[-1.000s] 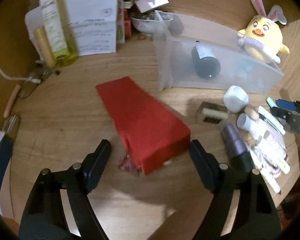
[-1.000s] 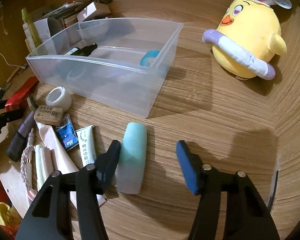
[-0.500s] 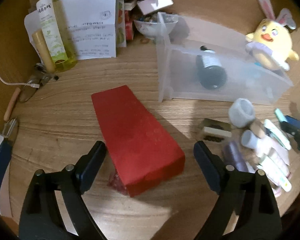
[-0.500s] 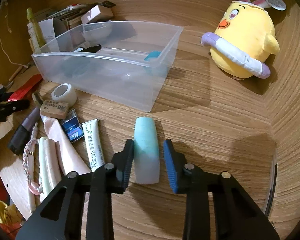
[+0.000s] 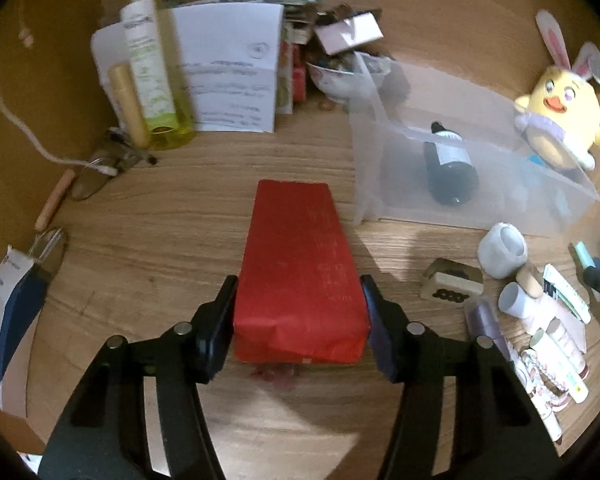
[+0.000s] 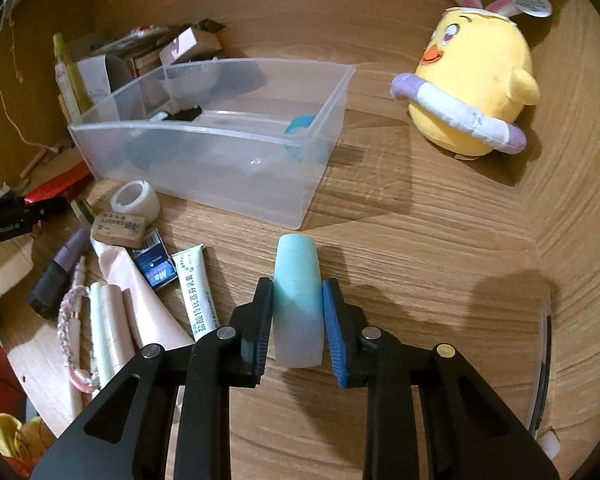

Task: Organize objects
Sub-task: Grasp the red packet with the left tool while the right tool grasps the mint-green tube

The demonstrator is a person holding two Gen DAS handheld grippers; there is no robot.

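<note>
Evidently both claws are gripping: the left claw (image 5: 298, 320) is clamping the red box (image 5: 298, 276) by its long sides on the surface (image 5: 172, 232), while the right claw (image 6: 298, 316) is pinching the pale teal tube (image 6: 298, 300). Each should be lifting straight up, clearing the clear bin (image 6: 204, 160) wall before releasing inside, beside the dark bottle (image 5: 450, 166).

The table (image 6: 420, 240) is matt wood with a fine grain. The bin (image 6: 236, 176) is clear, glossy plastic. The red box (image 5: 300, 272) looks like matt paper, creased at its near end. The chick (image 6: 476, 80) is soft yellow plush. The teal tube (image 6: 298, 300) is frosted, smooth plastic. The ribbed pads (image 6: 334, 336) look like blue rubber.
</note>
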